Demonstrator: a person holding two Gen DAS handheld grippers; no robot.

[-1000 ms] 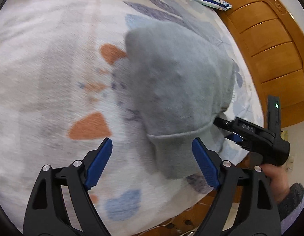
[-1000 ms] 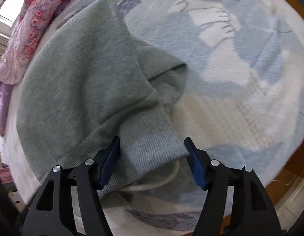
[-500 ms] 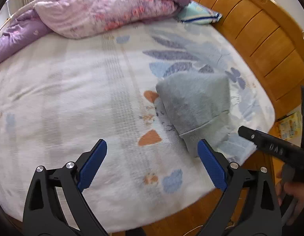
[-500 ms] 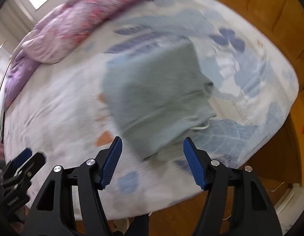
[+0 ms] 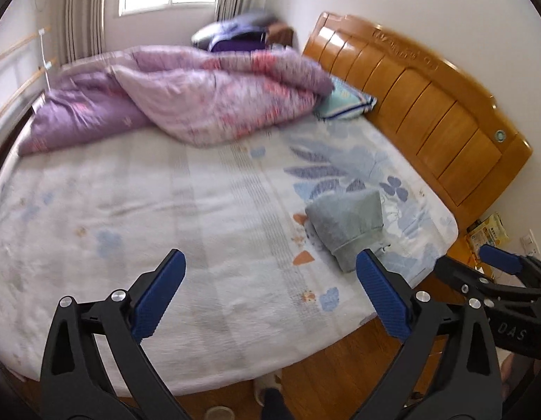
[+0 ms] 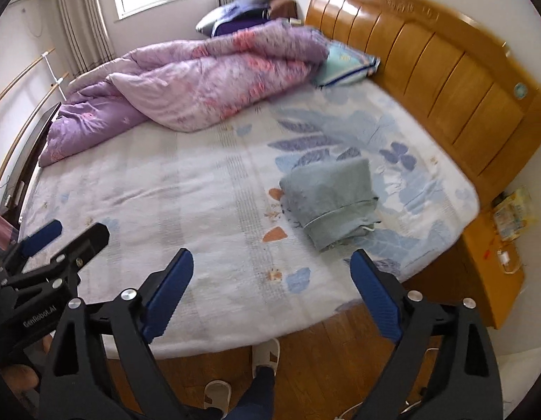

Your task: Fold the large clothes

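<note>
A grey-green garment (image 5: 347, 224) lies folded into a compact block on the bed's near right part, close to the headboard; it also shows in the right wrist view (image 6: 333, 199). My left gripper (image 5: 270, 297) is open and empty, held back above the bed's near edge, well short of the garment. My right gripper (image 6: 270, 294) is open and empty, also back from the bed. Each gripper shows in the other's view, the right one (image 5: 494, 273) and the left one (image 6: 60, 241).
The bed (image 6: 165, 210) has a pale floral sheet. A purple quilt (image 5: 200, 101) is heaped at the far side with a striped pillow (image 5: 347, 101). A wooden headboard (image 5: 428, 105) is at right, a nightstand (image 6: 494, 255) beside it. Slippered feet (image 6: 267, 353) stand on the wooden floor.
Both grippers have pulled back and up from the garment, from right over it to beyond the bed edge. The garment stays folded on the sheet. Both jaws stay open.
</note>
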